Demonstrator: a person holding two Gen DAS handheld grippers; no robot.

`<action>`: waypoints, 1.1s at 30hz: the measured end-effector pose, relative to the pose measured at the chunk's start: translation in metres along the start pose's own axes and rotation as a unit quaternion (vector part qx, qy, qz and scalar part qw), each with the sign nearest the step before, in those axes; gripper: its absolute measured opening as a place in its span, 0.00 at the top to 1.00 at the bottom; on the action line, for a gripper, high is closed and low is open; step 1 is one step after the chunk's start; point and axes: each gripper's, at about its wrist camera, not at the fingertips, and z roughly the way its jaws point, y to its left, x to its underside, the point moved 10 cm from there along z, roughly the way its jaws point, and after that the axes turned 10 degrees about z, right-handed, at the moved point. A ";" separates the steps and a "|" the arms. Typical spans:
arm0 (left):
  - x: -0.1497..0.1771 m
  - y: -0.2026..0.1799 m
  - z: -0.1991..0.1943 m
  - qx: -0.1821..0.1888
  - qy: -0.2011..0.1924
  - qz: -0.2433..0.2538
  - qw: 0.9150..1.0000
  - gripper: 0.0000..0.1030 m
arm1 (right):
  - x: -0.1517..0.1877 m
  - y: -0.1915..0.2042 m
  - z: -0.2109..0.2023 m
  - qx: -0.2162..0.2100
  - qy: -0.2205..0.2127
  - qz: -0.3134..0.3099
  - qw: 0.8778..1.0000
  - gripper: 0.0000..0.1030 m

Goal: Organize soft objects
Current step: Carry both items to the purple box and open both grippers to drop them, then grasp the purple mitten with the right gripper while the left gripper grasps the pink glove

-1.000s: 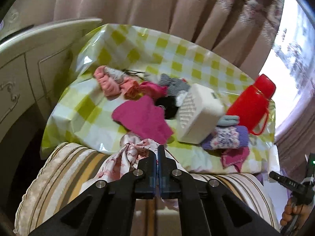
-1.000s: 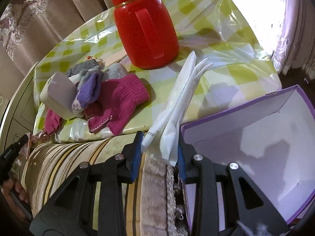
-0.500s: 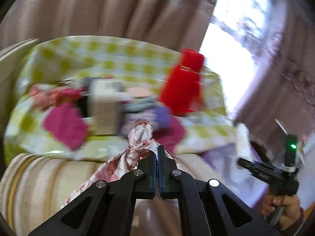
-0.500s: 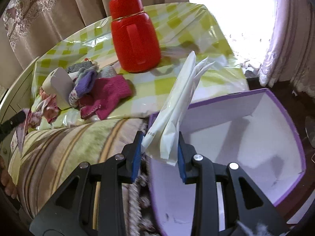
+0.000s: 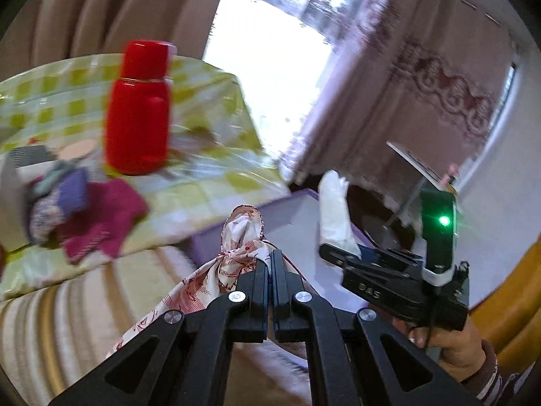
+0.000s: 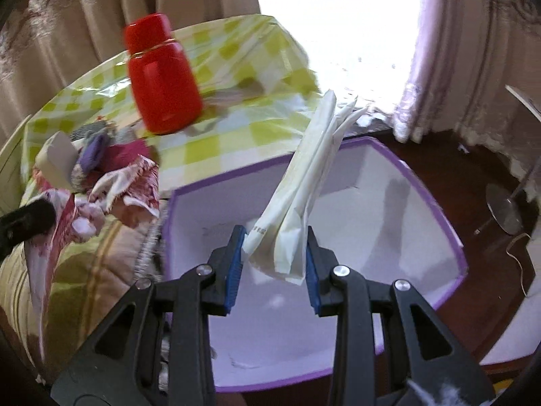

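Observation:
My left gripper (image 5: 270,264) is shut on a white cloth with red print (image 5: 236,250), held near the edge of a purple-rimmed white box (image 5: 294,209). The cloth also shows in the right wrist view (image 6: 125,186). My right gripper (image 6: 274,253) is shut on a folded white plastic packet (image 6: 304,182) and holds it over the open box (image 6: 372,209). The right gripper and packet (image 5: 333,209) show in the left wrist view. Knitted gloves and socks (image 5: 88,213) lie on the table.
A red thermos (image 5: 138,115) stands on the green checked tablecloth (image 6: 216,149). A white case (image 6: 57,162) lies among the knitwear. A striped cushion (image 5: 61,318) sits in front of the table. Curtains and a bright window are behind.
Both grippers have swung right, away from the table, toward the purple box. The right gripper with the packet is now over the box; the left with the cloth has reached its edge.

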 end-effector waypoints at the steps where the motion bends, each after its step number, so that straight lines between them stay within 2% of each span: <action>1: 0.001 -0.008 0.006 0.013 0.005 0.004 1.000 0.96 | 0.000 -0.006 -0.001 0.007 0.000 0.004 1.000 0.58; 3: 0.005 -0.019 0.016 0.031 0.023 0.009 0.999 0.94 | -0.002 -0.020 -0.006 0.020 -0.005 0.014 1.000 0.51; 4: 0.008 -0.024 0.021 0.037 0.030 0.012 0.999 0.93 | -0.004 -0.025 -0.008 0.024 -0.009 0.017 1.000 0.43; 6: 0.012 -0.028 0.026 0.039 0.038 0.015 0.998 0.84 | -0.006 -0.035 -0.012 0.035 -0.018 0.020 0.999 0.33; 8: 0.017 -0.025 0.026 0.033 0.041 0.012 0.999 0.55 | -0.007 -0.040 -0.013 0.038 -0.022 0.021 0.999 0.31; 10: 0.018 -0.017 0.020 0.020 0.032 0.007 0.999 0.40 | -0.006 -0.042 -0.011 0.038 -0.019 0.025 0.999 0.31; 17: 0.019 0.025 -0.010 -0.020 0.006 -0.032 0.999 0.39 | 0.001 -0.016 -0.007 0.013 -0.014 -0.003 1.000 0.31; 22: 0.025 0.074 -0.039 -0.058 -0.018 -0.081 0.995 0.39 | 0.007 0.007 -0.008 -0.004 -0.012 -0.025 1.000 0.31; 25: 0.035 0.107 -0.059 -0.087 -0.032 -0.117 0.989 0.39 | 0.009 0.023 -0.008 -0.017 -0.011 -0.040 0.999 0.31; 33: 0.061 0.170 -0.102 -0.135 -0.058 -0.195 0.970 0.39 | 0.015 0.070 -0.011 -0.035 -0.014 -0.099 0.994 0.31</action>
